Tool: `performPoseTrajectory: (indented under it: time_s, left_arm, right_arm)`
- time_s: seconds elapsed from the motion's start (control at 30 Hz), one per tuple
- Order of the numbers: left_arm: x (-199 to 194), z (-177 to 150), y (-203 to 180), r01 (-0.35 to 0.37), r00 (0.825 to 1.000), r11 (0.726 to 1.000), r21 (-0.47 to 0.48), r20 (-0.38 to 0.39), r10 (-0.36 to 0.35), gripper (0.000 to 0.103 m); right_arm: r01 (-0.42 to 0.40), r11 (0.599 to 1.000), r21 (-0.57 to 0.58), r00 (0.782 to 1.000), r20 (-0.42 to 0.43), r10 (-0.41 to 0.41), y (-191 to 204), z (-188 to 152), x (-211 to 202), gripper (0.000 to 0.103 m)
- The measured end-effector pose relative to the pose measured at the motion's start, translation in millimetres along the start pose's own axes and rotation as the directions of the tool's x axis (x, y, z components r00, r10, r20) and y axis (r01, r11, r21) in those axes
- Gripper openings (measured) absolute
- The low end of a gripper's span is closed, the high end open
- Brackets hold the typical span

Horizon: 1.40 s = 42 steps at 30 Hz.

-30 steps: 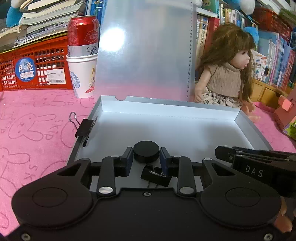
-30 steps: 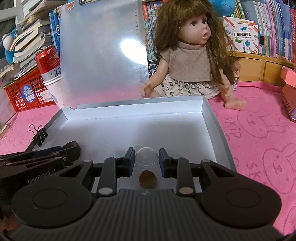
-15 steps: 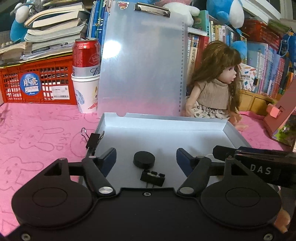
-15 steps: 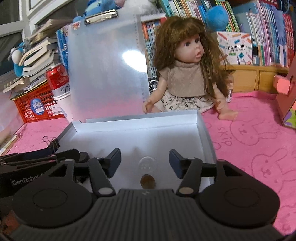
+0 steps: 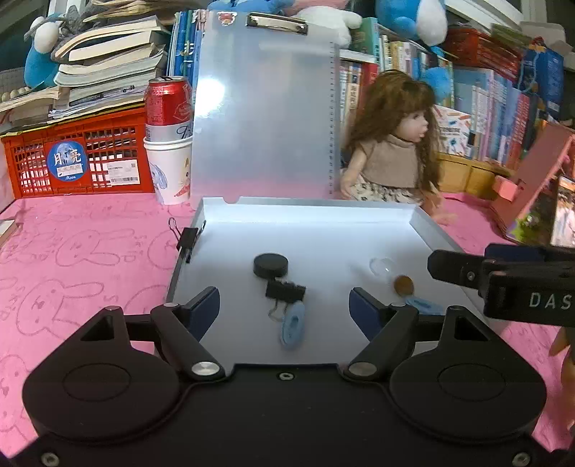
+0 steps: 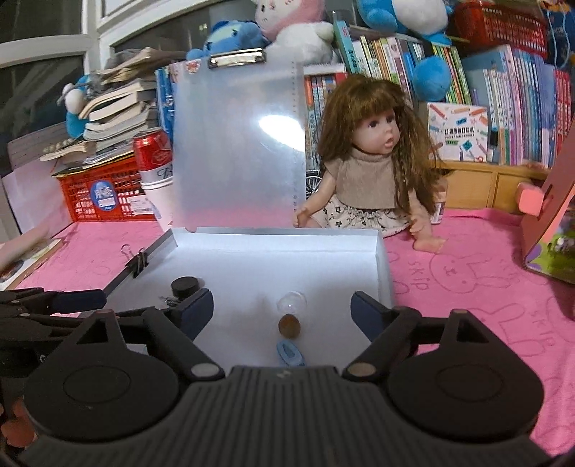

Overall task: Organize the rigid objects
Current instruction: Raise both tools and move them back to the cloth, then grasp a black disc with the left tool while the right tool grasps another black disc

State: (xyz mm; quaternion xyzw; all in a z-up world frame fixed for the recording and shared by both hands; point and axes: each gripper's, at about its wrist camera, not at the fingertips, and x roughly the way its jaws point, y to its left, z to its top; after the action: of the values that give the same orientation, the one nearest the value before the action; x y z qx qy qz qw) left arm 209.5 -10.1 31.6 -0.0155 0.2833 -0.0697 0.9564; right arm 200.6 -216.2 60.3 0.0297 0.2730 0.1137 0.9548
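Both grippers' jaws have just been opening: left gripper (image 5: 284,305) and right gripper (image 6: 282,305) wide and empty. Black puck (image 5: 270,264), binder clip (image 5: 285,290) (touching it), coin (image 6: 289,326) lie in the near half of the box (image 5: 305,204).

Kid's room at home: doll (image 6: 373,169), plush toys (image 6: 287,18), bookshelf (image 6: 503,97).
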Motion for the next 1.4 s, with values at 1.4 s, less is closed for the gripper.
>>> performPoseTrajectory:
  time_s: [1.4]
  left_arm:
    - [-102, -100, -12, 0.101, 0.993, 0.993, 0.065, -0.066, -0.097, 0.079]
  right_arm:
    - [-0.088, 0.986, -0.145, 0.995, 0.032, 0.094, 17, -84, -99, 0.099]
